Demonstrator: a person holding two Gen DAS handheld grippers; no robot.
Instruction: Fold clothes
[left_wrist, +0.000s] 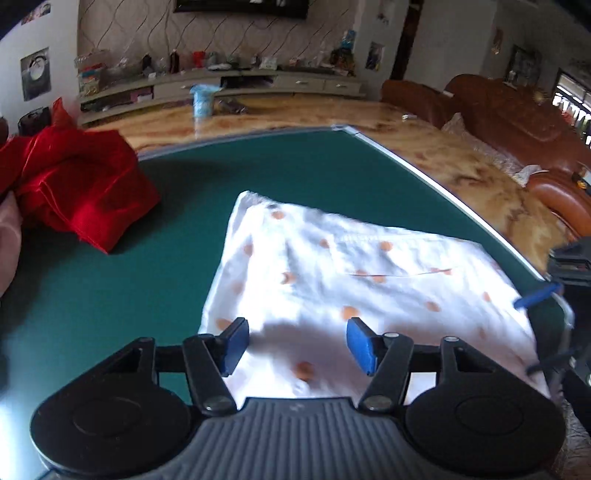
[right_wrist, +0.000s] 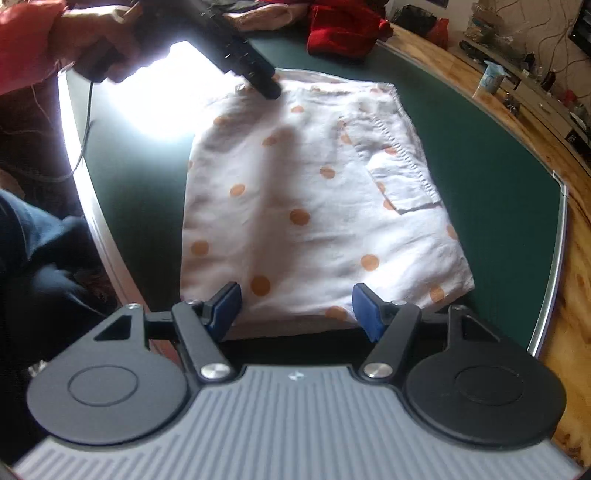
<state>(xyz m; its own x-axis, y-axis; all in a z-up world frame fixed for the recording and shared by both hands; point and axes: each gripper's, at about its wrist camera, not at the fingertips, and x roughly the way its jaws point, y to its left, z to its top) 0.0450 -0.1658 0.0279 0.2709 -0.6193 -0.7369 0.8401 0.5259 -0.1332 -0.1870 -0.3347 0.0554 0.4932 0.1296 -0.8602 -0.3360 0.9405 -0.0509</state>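
A folded white garment (right_wrist: 314, 199) with orange dots lies on the green desk (right_wrist: 480, 177), a red cloth (left_wrist: 74, 184) well beyond it. The left gripper (left_wrist: 295, 345) and right gripper (right_wrist: 295, 308) hover over the garment, fingers spread, pinching nothing.

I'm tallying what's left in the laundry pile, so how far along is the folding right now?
Done, it seems: the white polka-dot garment lies folded into a flat rectangle on the green table. In hand: nothing; the left hand-held gripper and the right hand-held gripper both hover over it with jaws apart, gripping no cloth. Left: the red garment sits crumpled at the far side, unfolded.
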